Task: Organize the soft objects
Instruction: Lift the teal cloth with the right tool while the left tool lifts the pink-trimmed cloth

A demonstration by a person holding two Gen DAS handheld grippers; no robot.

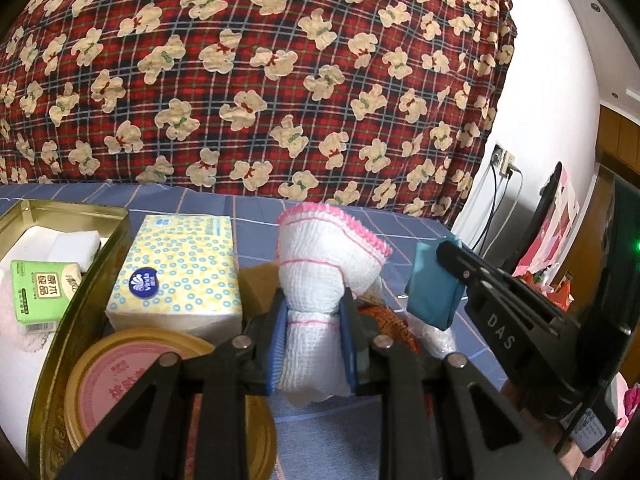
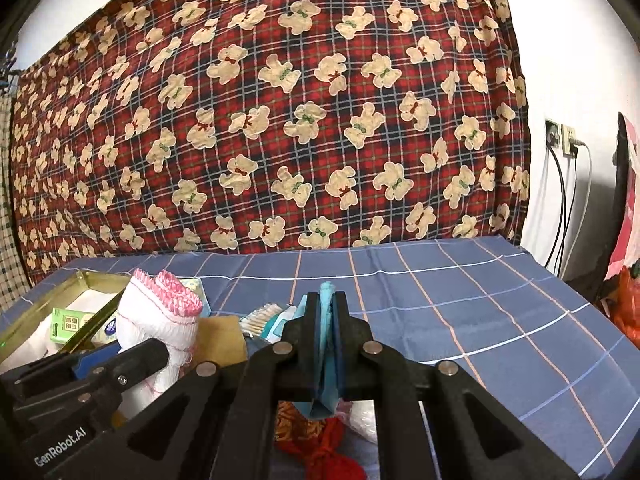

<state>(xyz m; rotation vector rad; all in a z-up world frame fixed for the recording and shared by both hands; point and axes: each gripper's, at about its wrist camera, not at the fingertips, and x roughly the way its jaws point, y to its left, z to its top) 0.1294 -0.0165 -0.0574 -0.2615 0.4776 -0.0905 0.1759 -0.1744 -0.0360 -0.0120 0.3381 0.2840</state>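
Rolled white gauze cloth w/ pink stitched edge (image 1: pixel 316 280) is pinched in the left gripper (image 1: pixel 314 332), up over the blue checked bed sheet (image 2: pixel 460 300), beside the gold metal tin (image 1: pixel 52 320). Folded teal fabric piece (image 2: pixel 326 344) is clamped flat in the right gripper (image 2: pixel 326 336).

Risks: cloth is floppy, could unroll or slip out; grippers sit close, may bump.

Only the left view shows the tin's contents & yellow dotted tissue pack (image 1: pixel 176 272); only the right view shows the cotton swabs (image 2: pixel 262 316).

Two close wrist fisheyes, side by side, facing the bear-print quilt (image 1: pixel 256 80), sharing the blue bedsheet (image 2: pixel 460 304).
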